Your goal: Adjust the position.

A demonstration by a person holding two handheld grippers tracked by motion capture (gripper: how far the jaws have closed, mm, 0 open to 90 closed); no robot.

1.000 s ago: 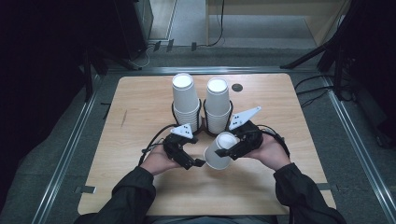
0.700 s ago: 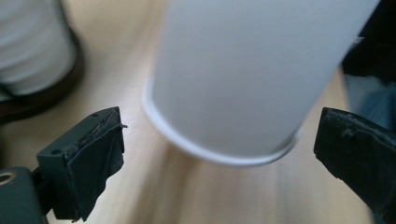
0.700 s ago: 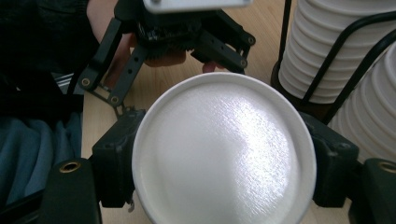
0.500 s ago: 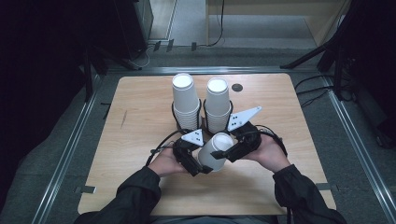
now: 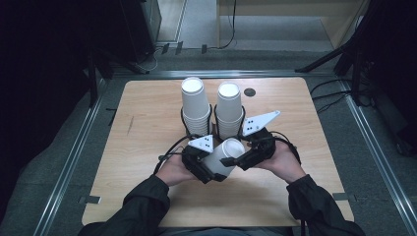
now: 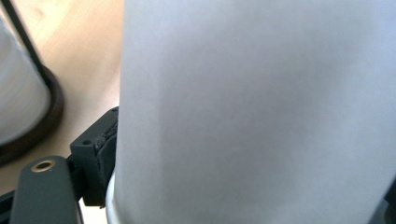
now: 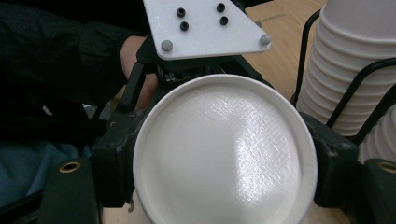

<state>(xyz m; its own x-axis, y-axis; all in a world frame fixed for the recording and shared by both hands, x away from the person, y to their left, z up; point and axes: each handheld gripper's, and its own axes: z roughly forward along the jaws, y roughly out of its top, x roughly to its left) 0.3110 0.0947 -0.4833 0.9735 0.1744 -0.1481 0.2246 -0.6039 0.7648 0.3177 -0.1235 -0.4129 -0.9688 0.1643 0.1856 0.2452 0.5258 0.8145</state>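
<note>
Both grippers pinch one tilted white cup (image 5: 223, 157) over the table (image 5: 137, 147), left gripper (image 5: 206, 167) and right gripper (image 5: 241, 158) clamped on its sides.

In your left gripper view the paper cup (image 6: 257, 107) runs off the top, right and bottom edges, so you cannot see its rim or base, and it hides the left tool's (image 6: 243, 186) right-hand jaw almost entirely. The wire holder (image 6: 35, 126) at the left is cut off and blurred. In your right gripper view the cup's bottom (image 7: 224, 156) covers the gap between the right tool's (image 7: 219, 186) jaws, and the cup stacks (image 7: 355, 70) are cropped at the right edge.
</note>
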